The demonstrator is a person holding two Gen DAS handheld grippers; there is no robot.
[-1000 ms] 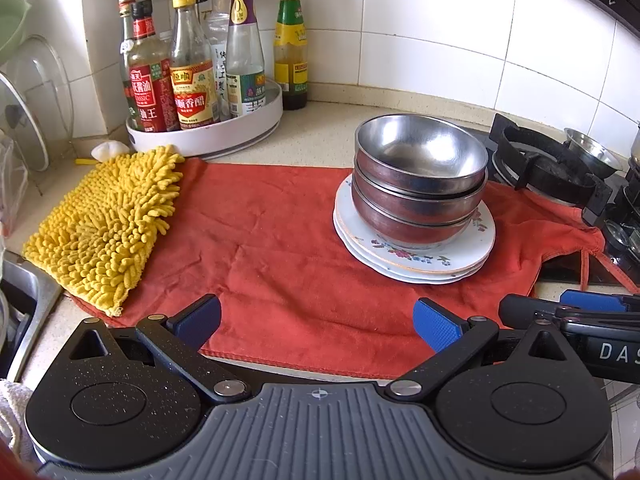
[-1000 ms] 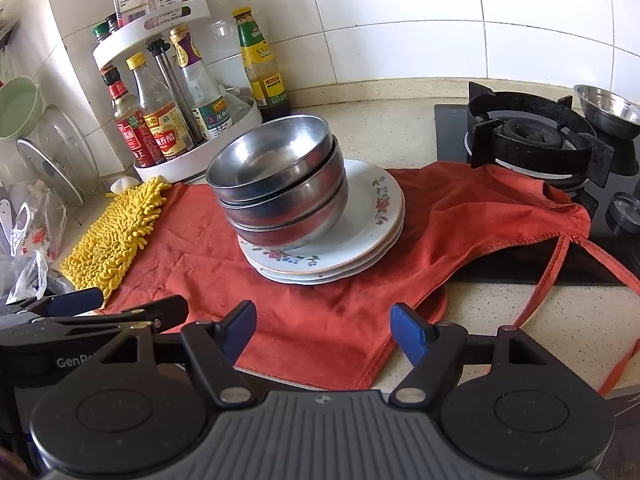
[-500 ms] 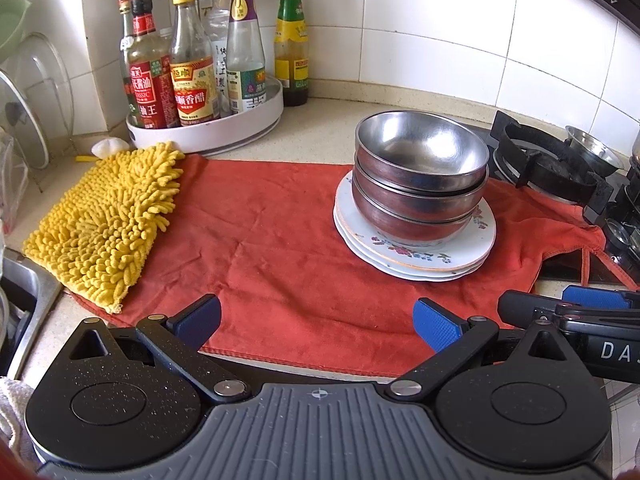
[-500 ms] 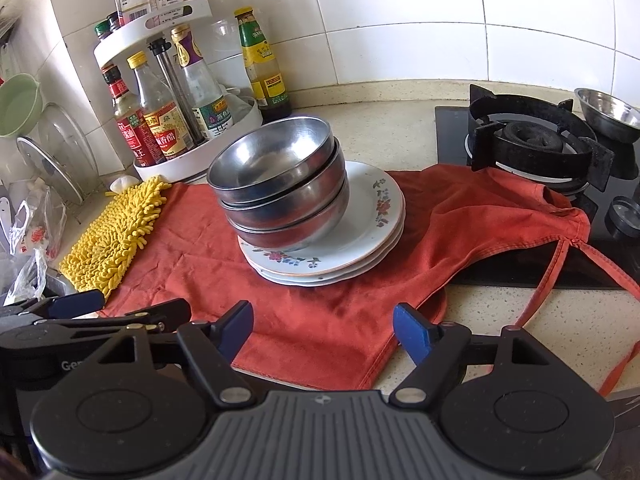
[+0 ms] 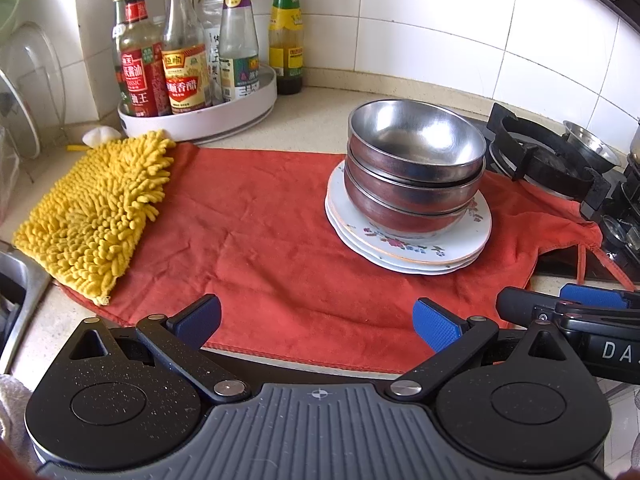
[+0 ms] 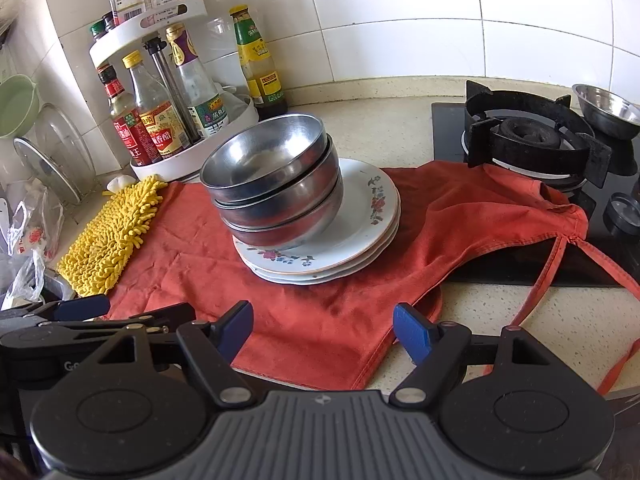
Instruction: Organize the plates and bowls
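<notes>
Right now the left gripper [image 5: 316, 320] sits low over the near edge of the counter, jaws spread wide, blue pads [image 5: 434, 328] gripping nothing, only red cloth [image 5: 256, 240] showing in the gap. Right gripper [image 6: 322, 326] same deal: jaws apart, released, nothing between them, angled down over the cloth's front hem. Each gripper shows in the other's view, at the side edge, level with it and close beside it. Out past the fingers, the stack of steel bowls [image 5: 416, 168] stands on the cloth, three nested, upright, top one empty and leaning slightly. Bowls rest on the stack of floral plates [image 5: 460, 240], white with flower print, several plates, count unclear; bowls sit off-centre on them, toward the rack side. Both grippers are well apart from the stack. Left of it in the left wrist view, a yellow chenille mitt [image 5: 100, 212] lies partly on the cloth's far-left corner. Behind that, a white round bottle rack [image 5: 224, 116] holds sauce and vinegar bottles, with one dark green-capped bottle [image 5: 286, 36] standing just beside it against the tiled wall. Right side: gas hob [image 6: 532, 140] with black burner grate, the cloth's corner draped on the hob edge, its ties trailing over the counter. A small steel bowl [image 6: 608, 110] sits behind the burner. Far left, glass lids lean in a rack [image 6: 52, 168].
</notes>
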